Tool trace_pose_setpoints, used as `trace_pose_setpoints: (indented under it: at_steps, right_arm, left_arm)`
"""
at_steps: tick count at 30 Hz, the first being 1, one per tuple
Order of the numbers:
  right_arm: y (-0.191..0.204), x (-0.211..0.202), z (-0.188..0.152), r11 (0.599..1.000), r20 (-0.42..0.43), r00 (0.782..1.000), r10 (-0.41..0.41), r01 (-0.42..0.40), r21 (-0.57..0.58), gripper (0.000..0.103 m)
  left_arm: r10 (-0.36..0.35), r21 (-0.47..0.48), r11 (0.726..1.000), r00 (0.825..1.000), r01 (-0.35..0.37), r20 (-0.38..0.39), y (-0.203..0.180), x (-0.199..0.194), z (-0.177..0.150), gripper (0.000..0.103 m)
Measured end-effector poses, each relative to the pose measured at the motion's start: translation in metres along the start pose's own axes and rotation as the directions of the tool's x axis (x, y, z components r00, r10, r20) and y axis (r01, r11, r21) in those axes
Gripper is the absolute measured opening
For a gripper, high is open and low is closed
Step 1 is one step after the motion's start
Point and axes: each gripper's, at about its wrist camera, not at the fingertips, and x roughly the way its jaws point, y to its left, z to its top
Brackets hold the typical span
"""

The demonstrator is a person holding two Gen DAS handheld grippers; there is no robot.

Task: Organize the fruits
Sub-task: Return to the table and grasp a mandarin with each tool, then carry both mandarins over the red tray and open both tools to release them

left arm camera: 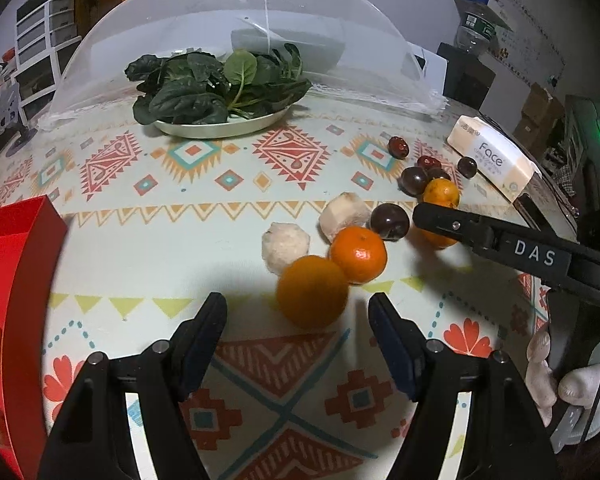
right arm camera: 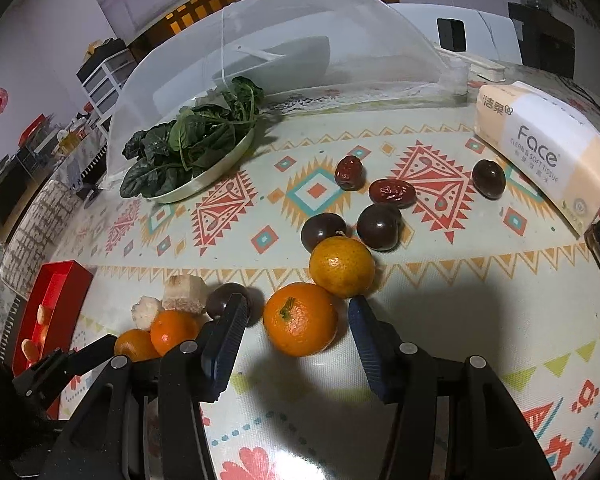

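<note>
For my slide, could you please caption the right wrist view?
Open right tongs straddle a mandarin among scattered fruit on a patterned tablecloth.

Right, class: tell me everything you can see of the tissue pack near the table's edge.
The tissue pack is a soft, oblong block in glossy plastic wrap, white across the middle with pale peach ends. It is printed "Face" with "Clean & Soft Tissue" beneath, and two characters sit at one end. It looks sealed and full, and lies flat on the patterned tablecloth, angled along the table's far right side. A dark round fruit sits just in front, apparently not touching it. Neither gripper is near it.
</note>
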Motion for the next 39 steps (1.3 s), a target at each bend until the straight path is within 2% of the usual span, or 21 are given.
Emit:
trace_pose_setpoints:
  at_steps: [2,6,9,11,12,30,39]
  right_arm:
    - [0.001,0.0,0.0,1.0,0.001,1.0,-0.002,0.002,0.001,0.057]
    - [0.003,0.001,0.0,1.0,0.006,1.0,-0.009,0.009,-0.003,0.057]
    - [0.003,0.001,-0.001,1.0,0.012,1.0,-0.023,0.023,-0.003,0.054]
    - [0.002,0.0,-0.002,1.0,0.014,0.999,-0.03,0.03,0.002,0.04]
    - [0.002,0.0,-0.003,1.0,0.013,1.0,-0.023,0.023,0.008,0.04]
    - [0.005,-0.025,-0.026,1.0,0.009,1.0,0.0,-0.001,0.03,0.039]
    - [0.015,-0.054,-0.037,1.0,0.034,0.999,0.014,-0.015,0.009,0.04]
  left_arm:
    - [-0.005,-0.001,1.0,1.0,0.005,0.004,-0.001,0.0,0.001,0.069]
    - [-0.02,0.013,1.0,1.0,0.02,0.011,-0.005,0.0,0.001,0.034]
    - [-0.018,0.019,1.0,1.0,0.018,0.016,-0.007,0.0,0.001,0.034]
    - [-0.029,0.001,1.0,0.999,0.029,0.023,-0.004,-0.001,0.0,0.034]
    - [-0.032,-0.009,0.999,0.999,0.032,0.026,-0.002,-0.002,0.0,0.034]
    - [-0.049,-0.057,0.997,0.997,0.052,0.059,0.005,-0.014,-0.006,0.034]
    - [-0.071,-0.082,0.993,0.991,0.081,0.116,0.003,-0.056,-0.021,0.034]
